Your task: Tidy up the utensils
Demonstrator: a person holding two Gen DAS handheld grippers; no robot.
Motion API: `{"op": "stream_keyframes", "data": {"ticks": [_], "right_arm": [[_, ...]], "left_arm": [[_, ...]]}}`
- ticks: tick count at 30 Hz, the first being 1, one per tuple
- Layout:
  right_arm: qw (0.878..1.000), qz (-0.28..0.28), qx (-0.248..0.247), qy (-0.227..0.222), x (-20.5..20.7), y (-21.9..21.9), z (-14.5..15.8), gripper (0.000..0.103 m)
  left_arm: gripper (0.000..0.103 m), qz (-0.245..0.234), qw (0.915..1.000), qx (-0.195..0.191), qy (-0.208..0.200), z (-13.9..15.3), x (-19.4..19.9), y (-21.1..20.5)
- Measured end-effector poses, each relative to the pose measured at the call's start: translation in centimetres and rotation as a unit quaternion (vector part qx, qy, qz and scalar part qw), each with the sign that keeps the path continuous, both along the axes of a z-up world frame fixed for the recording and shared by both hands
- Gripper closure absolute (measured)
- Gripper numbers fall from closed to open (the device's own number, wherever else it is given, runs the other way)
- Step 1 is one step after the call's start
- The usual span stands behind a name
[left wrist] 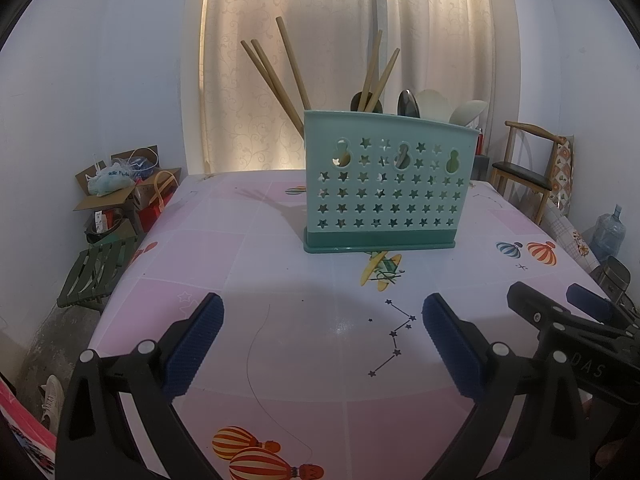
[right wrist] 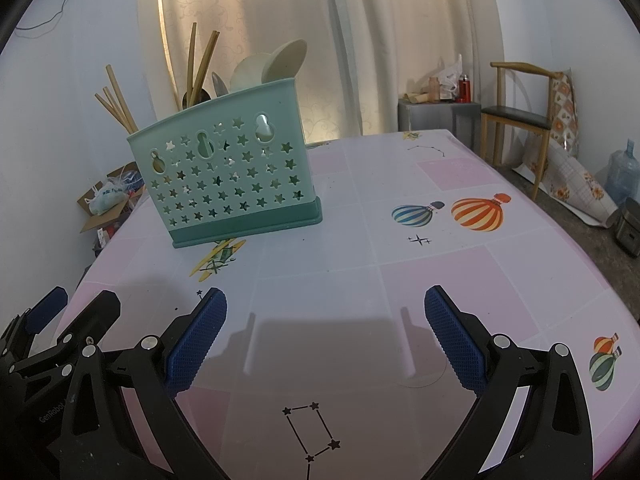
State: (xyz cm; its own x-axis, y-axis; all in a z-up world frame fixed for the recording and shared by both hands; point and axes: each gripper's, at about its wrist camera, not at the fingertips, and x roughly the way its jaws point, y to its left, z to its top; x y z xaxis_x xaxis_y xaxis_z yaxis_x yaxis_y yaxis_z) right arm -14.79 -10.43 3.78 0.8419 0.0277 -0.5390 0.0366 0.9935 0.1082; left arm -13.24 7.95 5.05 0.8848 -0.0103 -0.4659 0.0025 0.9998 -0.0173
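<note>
Pink tablecloth (left wrist: pixel 280 216) bears caddy (left wrist: pixel 380 188); grey cabinet (right wrist: pixel 438 118) right view only; both tongs (left wrist: pixel 322 340) (right wrist: pixel 324 334) wide, empty.

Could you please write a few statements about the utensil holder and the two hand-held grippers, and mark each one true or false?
1. The teal utensil holder stands upright on the table. True.
2. The left hand-held gripper is shut on a chopstick. False: its jaws are open and hold nothing.
3. Wooden chopsticks stick up out of the holder. True.
4. The right hand-held gripper holds a spoon. False: it is open and empty.
5. The pale spoons lie flat on the tablecloth. False: they stand in the holder.
</note>
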Motion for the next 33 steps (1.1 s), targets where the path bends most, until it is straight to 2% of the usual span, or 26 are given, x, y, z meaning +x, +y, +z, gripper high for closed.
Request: {"op": "stream_keyframes", "data": {"ticks": [33], "right_arm": [[1.0, 0.0, 0.0, 0.001, 0.03, -0.07, 0.01, 0.008]], "left_arm": [[0.005, 0.001, 1.0, -0.002, 0.001, -0.1, -0.06, 0.09]]}}
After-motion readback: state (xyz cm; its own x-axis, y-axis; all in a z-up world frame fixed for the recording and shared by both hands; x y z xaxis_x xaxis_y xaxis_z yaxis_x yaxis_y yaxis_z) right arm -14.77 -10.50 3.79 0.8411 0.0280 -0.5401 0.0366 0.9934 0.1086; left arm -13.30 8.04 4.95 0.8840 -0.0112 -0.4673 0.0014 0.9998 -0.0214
